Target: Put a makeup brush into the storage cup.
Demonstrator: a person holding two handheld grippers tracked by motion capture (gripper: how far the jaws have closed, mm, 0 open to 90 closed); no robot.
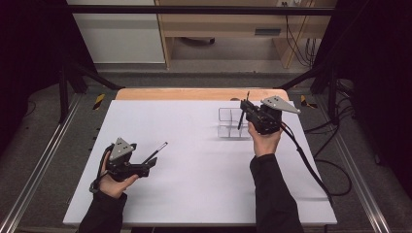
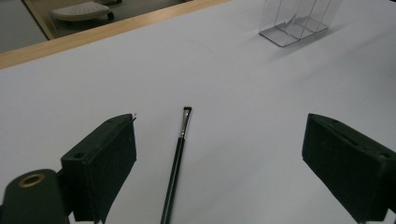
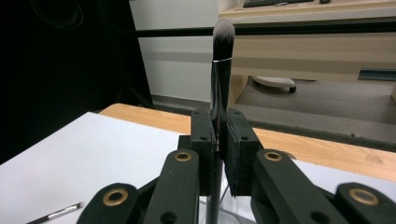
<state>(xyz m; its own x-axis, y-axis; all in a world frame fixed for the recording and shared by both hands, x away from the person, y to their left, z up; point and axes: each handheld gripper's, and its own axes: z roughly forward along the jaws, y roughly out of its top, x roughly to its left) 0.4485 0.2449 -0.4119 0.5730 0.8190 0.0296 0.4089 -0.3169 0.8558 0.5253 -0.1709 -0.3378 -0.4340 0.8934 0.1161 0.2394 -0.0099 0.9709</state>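
My right gripper (image 1: 246, 112) is shut on a black-handled makeup brush (image 1: 243, 114) and holds it upright just above the clear divided organizer (image 1: 228, 127) at the back right of the white mat. In the right gripper view the pads (image 3: 238, 154) clamp the handle, and the soft bristle head (image 3: 223, 32) stands above my right gripper (image 3: 218, 144). A thin black angled brush (image 1: 158, 151) lies flat on the mat at the left. My left gripper (image 1: 145, 167) rests low beside it. In the left gripper view my left gripper (image 2: 222, 135) is open, with the thin brush (image 2: 179, 156) lying untouched between the jaws.
The white mat (image 1: 194, 189) covers a wooden table whose bare far edge (image 1: 194, 93) shows behind it. The clear organizer (image 2: 299, 21) stands far right in the left gripper view. A black cable (image 1: 306, 160) trails from the right gripper over the mat's right side.
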